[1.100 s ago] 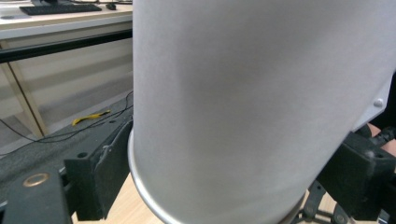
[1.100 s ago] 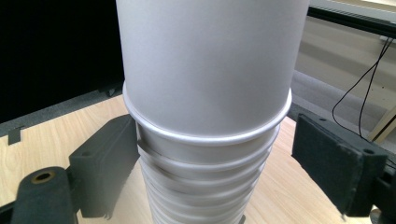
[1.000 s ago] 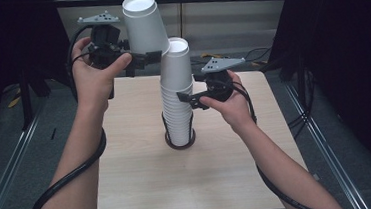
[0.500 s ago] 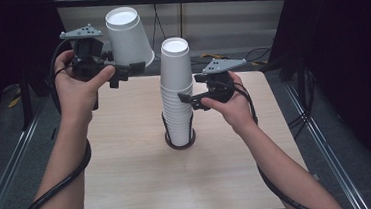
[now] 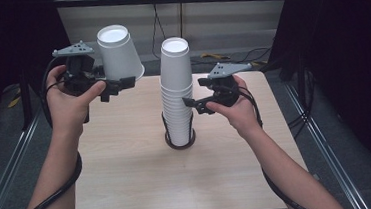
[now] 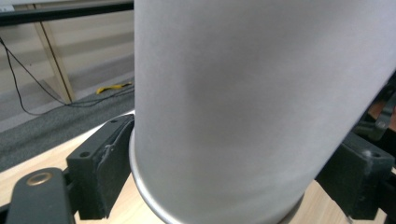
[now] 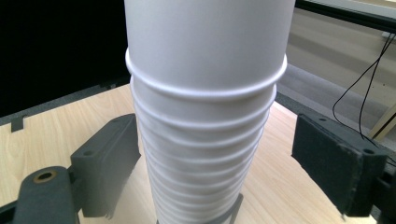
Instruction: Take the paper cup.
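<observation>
With the left gripper (image 5: 117, 83) clamped on the rim end of a single white paper cup (image 5: 118, 52), its jaws having just closed a touch further on the cup wall, that cup hangs upside down in the air, left of the stack and above the table's back-left corner. In the left gripper view the black pads (image 6: 105, 163) press into both sides of the cup (image 6: 252, 107) just above its rolled rim. Over on the other side, the right gripper (image 5: 191, 104) has its jaws spread wide around the stack of paper cups (image 5: 177, 95); in the right gripper view one pad (image 7: 112, 154) sits just beside the stack (image 7: 205, 102), the other stands off, so it straddles rather than squeezes. The stack stands upright in a black wire holder (image 5: 179, 137) near the middle of the wooden table (image 5: 130, 189).

Here's the danger, as I judge it: thin paper walls buckle, so a harder pinch could crease the lifted cup. And the tall stack is top-heavy; a nudge from the right jaws could tip it out of its holder.
</observation>
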